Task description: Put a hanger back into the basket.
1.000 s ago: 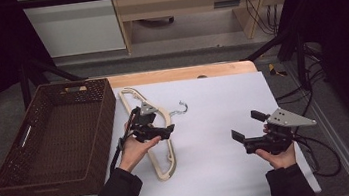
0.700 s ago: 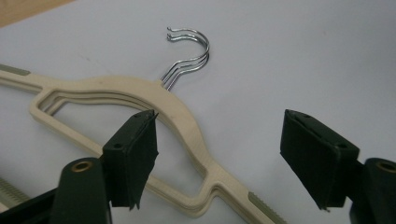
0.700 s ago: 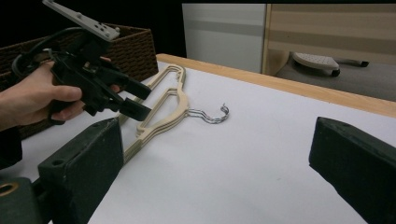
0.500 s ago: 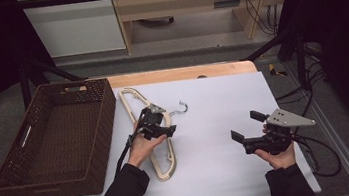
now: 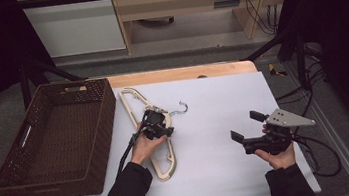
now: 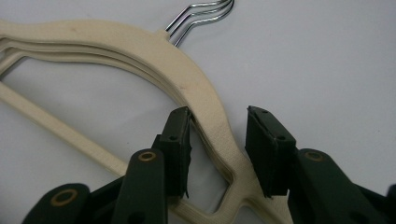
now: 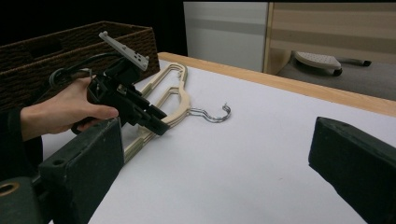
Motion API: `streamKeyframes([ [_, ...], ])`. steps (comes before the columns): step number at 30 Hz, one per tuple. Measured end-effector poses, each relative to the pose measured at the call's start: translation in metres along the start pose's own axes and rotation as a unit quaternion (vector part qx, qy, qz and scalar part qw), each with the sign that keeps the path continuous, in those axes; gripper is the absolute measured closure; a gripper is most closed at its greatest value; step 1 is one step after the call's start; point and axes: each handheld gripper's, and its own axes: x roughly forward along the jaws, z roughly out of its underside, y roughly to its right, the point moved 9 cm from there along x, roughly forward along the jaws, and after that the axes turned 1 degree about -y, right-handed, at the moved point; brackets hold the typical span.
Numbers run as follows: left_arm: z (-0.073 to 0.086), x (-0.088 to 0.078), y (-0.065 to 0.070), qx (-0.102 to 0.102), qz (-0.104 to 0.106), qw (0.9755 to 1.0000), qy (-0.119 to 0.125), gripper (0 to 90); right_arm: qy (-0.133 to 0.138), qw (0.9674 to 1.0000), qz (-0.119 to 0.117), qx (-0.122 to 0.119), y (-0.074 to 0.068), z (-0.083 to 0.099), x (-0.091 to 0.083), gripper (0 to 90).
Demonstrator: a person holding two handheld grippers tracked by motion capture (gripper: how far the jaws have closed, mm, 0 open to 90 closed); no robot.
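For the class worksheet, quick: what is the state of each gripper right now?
Left gripper: jaws have just been closing around the stacked cream hangers; a gap shows at one pad, so not yet clamped.
Right gripper: open, holding nothing.

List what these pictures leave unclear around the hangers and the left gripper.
- Stack of cream hangers, left gripper view: how many, since the edges overlap.
- Left gripper, high view: fingertips hidden beneath its own body.
- Hangers' far shoulder, left gripper view: cut off at the left edge.
- Wicker basket, high view: near inner wall hidden.
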Motion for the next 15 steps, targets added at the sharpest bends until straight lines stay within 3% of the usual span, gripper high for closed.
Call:
streamKeyframes([
  [4,0.0012,-0.0024,-0.0003,-0.002,0.001,1.0,-0.008,63.2,-0.002,1.0,0.0,0.001,-0.0003,0.0005,0.0005,3.6],
  [15,0.0012,-0.0103,0.001,-0.024,0.004,0.9997,-0.002,73.1,-0.003,1.0,-0.002,-0.001,-0.0005,0.0008,0.0006,3.7],
])
